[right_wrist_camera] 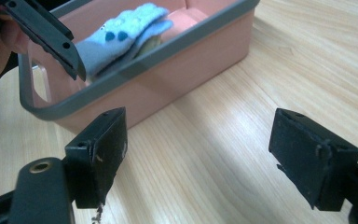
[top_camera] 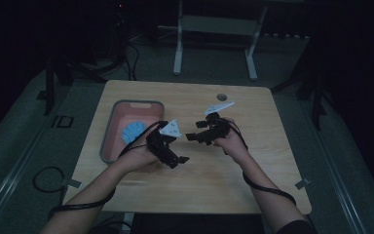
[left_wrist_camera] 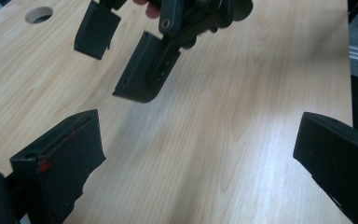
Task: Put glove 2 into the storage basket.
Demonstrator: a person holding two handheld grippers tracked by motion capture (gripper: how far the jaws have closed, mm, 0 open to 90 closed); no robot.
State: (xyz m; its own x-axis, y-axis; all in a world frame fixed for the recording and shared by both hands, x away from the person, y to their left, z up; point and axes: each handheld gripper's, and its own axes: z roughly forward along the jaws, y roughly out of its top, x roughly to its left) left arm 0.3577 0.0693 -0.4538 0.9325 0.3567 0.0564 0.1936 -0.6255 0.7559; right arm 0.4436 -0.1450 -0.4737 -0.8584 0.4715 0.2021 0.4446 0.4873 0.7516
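Note:
A pink bin with a grey rim point(top_camera: 108, 127) point(right_wrist_camera: 135, 70) stands on the left part of the wooden table point(top_camera: 233, 165). In it lies a light blue fabric item with darker blue spots point(top_camera: 132, 131) point(right_wrist_camera: 121, 32), on top of something orange. My left gripper point(top_camera: 175, 155) point(left_wrist_camera: 196, 163) hovers just right of the bin, open, with bare wood between its jaws. My right gripper point(top_camera: 195, 131) point(right_wrist_camera: 205, 154) is held mid-table facing it, open and empty, a short gap apart. The right gripper's jaws also hang at the top of the left gripper view.
A round cable hole point(top_camera: 221, 97) point(left_wrist_camera: 39, 14) sits near the table's far edge. Cables trail from both grippers off the near edge. A metal frame point(top_camera: 214, 29) stands on the floor beyond the table. Bare wood lies to the right and front.

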